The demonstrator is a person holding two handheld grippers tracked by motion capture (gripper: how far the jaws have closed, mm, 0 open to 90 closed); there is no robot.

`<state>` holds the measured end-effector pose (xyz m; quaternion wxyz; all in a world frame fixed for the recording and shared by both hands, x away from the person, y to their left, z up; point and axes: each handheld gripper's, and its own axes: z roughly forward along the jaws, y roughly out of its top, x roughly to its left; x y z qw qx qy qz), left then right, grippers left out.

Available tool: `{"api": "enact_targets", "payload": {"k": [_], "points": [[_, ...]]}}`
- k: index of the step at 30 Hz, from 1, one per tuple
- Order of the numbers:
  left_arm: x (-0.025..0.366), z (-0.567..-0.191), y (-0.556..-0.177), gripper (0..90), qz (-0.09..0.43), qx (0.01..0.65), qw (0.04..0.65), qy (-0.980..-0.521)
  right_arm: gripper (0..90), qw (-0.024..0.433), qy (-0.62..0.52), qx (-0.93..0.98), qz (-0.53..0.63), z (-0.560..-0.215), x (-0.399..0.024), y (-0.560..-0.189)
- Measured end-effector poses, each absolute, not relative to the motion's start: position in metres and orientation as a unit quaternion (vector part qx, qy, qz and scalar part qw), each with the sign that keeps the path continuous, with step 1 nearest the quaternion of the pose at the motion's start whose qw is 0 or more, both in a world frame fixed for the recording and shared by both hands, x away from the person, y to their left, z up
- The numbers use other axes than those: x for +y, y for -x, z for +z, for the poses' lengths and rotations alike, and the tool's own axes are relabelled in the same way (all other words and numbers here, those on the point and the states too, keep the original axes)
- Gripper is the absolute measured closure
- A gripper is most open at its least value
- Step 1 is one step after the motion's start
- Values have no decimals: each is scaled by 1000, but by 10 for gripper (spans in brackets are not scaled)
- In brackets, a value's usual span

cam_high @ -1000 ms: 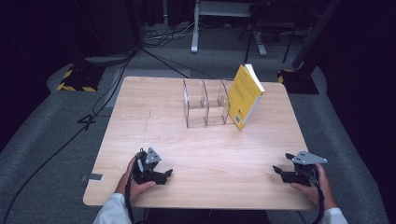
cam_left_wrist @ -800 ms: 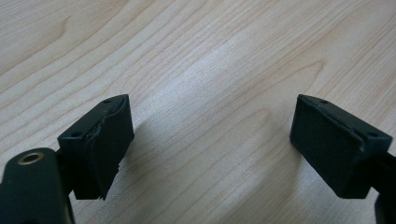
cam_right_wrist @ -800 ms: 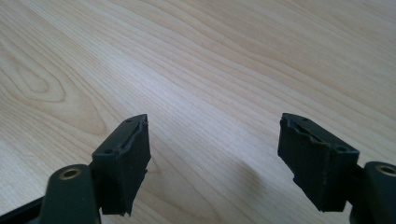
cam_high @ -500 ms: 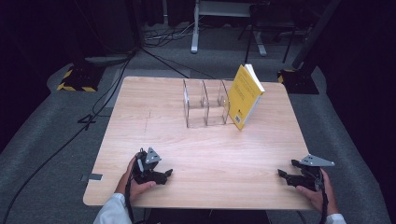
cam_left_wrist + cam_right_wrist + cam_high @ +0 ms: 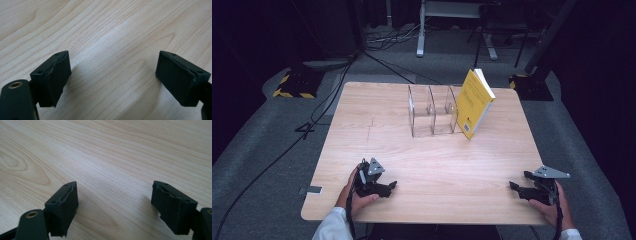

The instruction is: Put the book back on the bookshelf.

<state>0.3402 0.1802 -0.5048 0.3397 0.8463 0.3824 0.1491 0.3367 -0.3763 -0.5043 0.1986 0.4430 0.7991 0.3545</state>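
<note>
Pale wood desk (image 5: 427, 150), light grain, rounded corners. Near front-left corner: left gripper (image 5: 388, 186) resting on desk, held in left hand (image 5: 357, 192), white sleeve (image 5: 332, 229) below at front edge. Jaws apart, nothing betw. them; in left gripper view, left gripper (image 5: 112, 75) over bare wood w/ both black pads clear of any object. Near front-right corner: right gripper (image 5: 514, 187) close to right edge, held in right hand (image 5: 552, 207), grey three-cornered plate on top. Jaws wide apart, just been opening, nothing betw. them; in right gripper view, right gripper (image 5: 113, 200) over bare wood grain. Both grippers pointed inward toward desk's middle, well apart from each other.

Toward back edge, approx. centre: clear rack (image 5: 432, 110), upright dividers forming compartments, none holding anything as far as can be told. Just right of rack: yellow book (image 5: 474, 102), standing on its bottom edge, tilted, leaning over toward rack's right side; touching rack or not, can't tell. Small dark patch at cover's lower corner; print too small to read. Book + rack well apart from both grippers, wide stretch of bare desk betw. them.

Around desk: grey floor (image 5: 267, 150), black cables trailing at left, black-yellow striped base (image 5: 292, 85) beyond back-left corner.
</note>
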Motion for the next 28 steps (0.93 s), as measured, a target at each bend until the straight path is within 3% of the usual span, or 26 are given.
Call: {"api": "enact_targets", "payload": {"k": [28], "points": [[180, -505, -342, 130, 144, 384, 340, -846, 214, 199, -441, 800, 354, -504, -376, -337]]}}
